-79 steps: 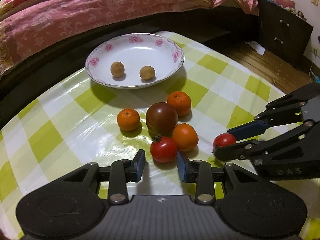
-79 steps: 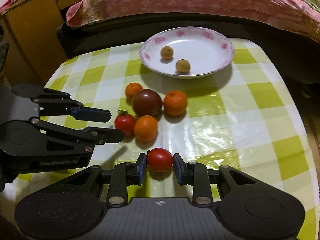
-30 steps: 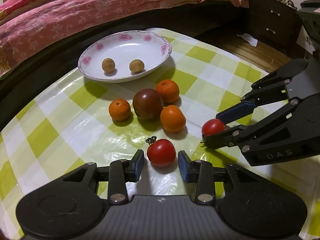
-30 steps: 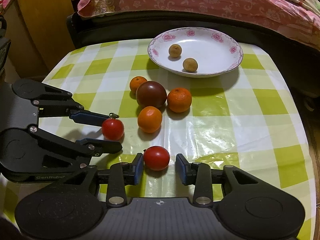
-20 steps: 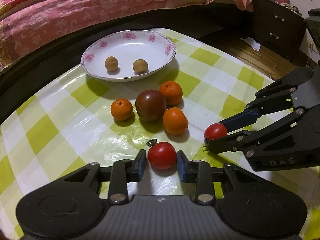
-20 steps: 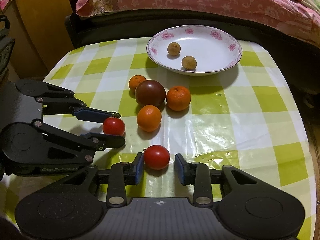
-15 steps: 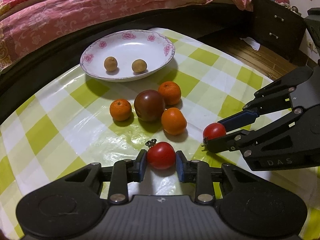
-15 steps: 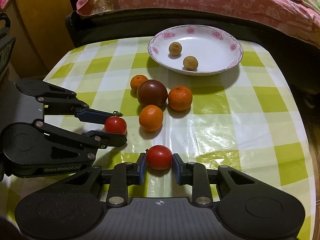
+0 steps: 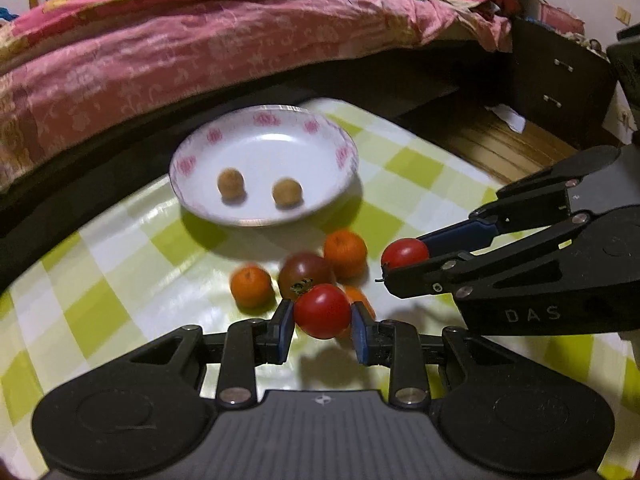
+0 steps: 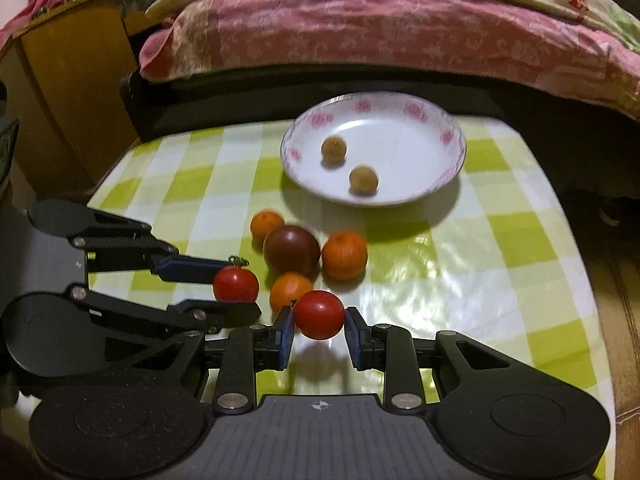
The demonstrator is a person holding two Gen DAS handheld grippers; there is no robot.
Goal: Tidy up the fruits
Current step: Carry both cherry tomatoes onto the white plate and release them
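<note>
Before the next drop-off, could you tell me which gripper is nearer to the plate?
Hard to call. The left gripper and the right gripper both hold tomatoes short of the plate, beyond the loose fruit.

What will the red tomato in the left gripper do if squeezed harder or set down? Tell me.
The red tomato looks smooth and glossy, so it may slip between the left gripper's pads. It is round, so it would probably roll on the shiny tablecloth. Thin skin: a harder squeeze could bruise or split it.

Left gripper (image 9: 322, 314) clamps a stemmed tomato (image 9: 322, 311) above the cloth (image 9: 120, 280); right gripper (image 9: 404, 258) pinches another tomato (image 9: 405, 253) beside it.
</note>
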